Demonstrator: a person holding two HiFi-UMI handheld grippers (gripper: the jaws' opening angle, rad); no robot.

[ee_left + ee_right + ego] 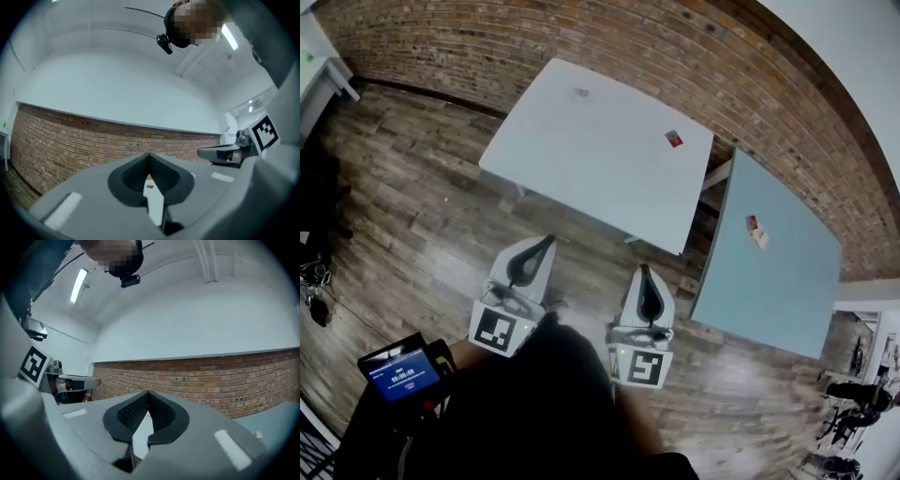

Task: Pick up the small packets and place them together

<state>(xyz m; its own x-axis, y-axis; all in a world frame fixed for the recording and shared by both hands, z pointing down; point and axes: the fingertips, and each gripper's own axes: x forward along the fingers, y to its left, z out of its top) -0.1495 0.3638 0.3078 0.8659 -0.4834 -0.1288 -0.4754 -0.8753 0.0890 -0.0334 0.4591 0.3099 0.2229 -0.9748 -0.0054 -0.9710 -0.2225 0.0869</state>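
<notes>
Both grippers are held about level, side by side and close to the body, above the floor [412,216] and short of the white bench [581,164]. The left gripper [547,243] and right gripper [643,270] are closed tip to tip, with nothing held. A red packet [674,139] and a small packet [581,92] lie well apart on the white bench, and a third packet [756,230] lies on the blue bench [769,300].

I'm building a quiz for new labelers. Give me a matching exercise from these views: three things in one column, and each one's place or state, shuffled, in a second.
Things:
1. red packet
2. red-and-white packet
3. right hand-held gripper

Place or state:
A. jaws together, nothing held
B. on the white table
C. on the blue-grey table

Pairs: 1-B, 2-C, 3-A.
</notes>
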